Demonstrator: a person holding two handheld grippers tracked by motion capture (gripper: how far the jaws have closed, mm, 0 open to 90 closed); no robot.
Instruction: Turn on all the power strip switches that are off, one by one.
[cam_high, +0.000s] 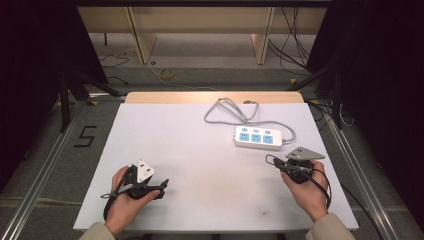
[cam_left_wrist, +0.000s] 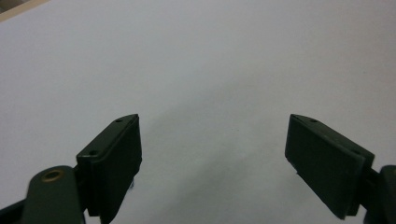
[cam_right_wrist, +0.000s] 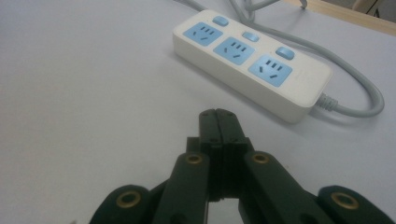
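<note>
The high view looks forward and down from above the person's side, taking in the whole white surface (cam_high: 200, 150) and the floor beyond. The left gripper view sits low and close over bare surface, looking out between its own parted tongs (cam_left_wrist: 212, 158). The right gripper view rides just as low, facing along its closed tongs (cam_right_wrist: 218, 126) toward the power strip (cam_right_wrist: 252, 60) nearby. That power strip (cam_high: 258, 137) and its grey cable (cam_high: 225, 112) are shared with the high view.
</note>
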